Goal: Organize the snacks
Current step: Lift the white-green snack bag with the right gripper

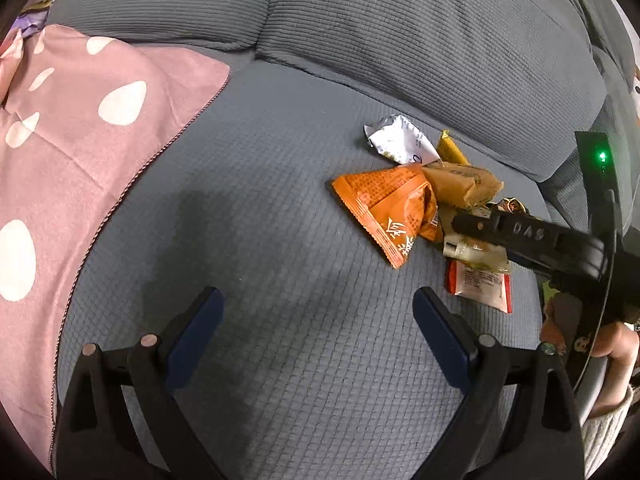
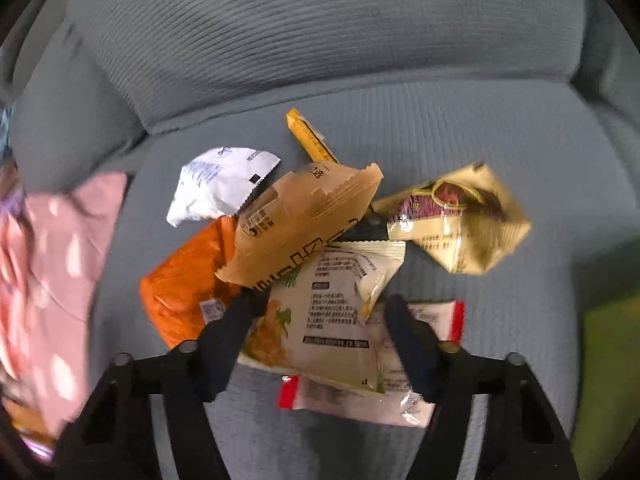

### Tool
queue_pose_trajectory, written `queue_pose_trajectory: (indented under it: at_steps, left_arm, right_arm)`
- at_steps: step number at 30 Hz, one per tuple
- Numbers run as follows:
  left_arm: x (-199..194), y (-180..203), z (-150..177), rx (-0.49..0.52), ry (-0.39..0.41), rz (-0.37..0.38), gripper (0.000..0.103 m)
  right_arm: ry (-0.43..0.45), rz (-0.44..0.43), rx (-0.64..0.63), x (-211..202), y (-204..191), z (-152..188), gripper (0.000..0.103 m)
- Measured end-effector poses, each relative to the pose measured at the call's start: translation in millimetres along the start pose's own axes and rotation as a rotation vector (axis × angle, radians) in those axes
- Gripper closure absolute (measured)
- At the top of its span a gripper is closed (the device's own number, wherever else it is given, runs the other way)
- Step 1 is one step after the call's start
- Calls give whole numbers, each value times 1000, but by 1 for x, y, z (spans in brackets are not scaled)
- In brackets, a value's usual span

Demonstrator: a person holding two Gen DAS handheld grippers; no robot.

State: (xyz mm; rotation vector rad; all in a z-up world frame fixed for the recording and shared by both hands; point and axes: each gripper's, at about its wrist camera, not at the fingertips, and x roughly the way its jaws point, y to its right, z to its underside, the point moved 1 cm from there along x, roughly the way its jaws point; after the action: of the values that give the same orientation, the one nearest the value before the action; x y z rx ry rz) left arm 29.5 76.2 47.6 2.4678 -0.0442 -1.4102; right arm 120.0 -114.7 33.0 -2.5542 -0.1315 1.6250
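A heap of snack packets lies on the grey sofa seat (image 1: 280, 240). It holds an orange packet (image 1: 388, 208) (image 2: 188, 288), a tan packet (image 1: 460, 184) (image 2: 296, 224), a white packet (image 1: 400, 142) (image 2: 216, 188), a yellow stick (image 1: 452, 148) (image 2: 312, 140), a gold packet (image 2: 460, 220), a cream packet with printed text (image 2: 332, 312) and a red-edged white packet (image 1: 480, 284) (image 2: 360, 400). My left gripper (image 1: 318, 308) is open and empty over bare seat, left of the heap. My right gripper (image 2: 320, 308) (image 1: 520, 236) is open, its fingers on either side of the cream packet.
A pink spotted blanket (image 1: 60, 160) (image 2: 52, 280) covers the seat's left part. The grey back cushions (image 1: 360, 40) (image 2: 320, 40) rise behind the heap. A green patch (image 2: 608, 360) shows at the right edge of the right wrist view.
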Motion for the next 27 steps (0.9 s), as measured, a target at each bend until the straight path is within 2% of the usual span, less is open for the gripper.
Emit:
queue_pose_trajectory:
  at_steps: [1,3,8,11,14,18,19,20,21,23,25,27]
  left_arm:
    - [0,0,0,2,0,0,7]
    - [0,0,1,2,0,1,7]
    - [-1,-1,1,-4,2,7,7]
    - [-2,0,3,-3,-5,28,7]
    - [-1,5,6,4,-24,48,7]
    - [1,16,12,31,-60,86,7]
    - [2,18,14,35,-70,97,7]
    - [2,20,15,37,-86,118,7]
    - [3,21,17,37,-99,139,7]
    - [3,25,19,38,-125,187,8]
    - [3,31,23,54,-147,217,9]
    - [2,39,28,84,-165,240,12]
  right_arm:
    - [9,20,-13,-4,0,2,62]
    - [22,6,-44,-16,-1,10,68]
    - [70,-77,-91,-60,2,46,68]
    - [65,-126,-86,-78,6,71,68]
    - [22,-139,-85,-76,3,94,68]
    - [-88,-146,-37,-62,11,105,68]
    - [-85,-159,-22,-62,13,103,67]
    - [-68,-178,5,-65,18,101,60]
    - [-43,-195,31,-70,23,98,46]
    - [14,-220,66,-82,33,97,34]
    - [53,-250,108,-92,44,97,34]
    - [55,-293,130,-93,50,99,34]
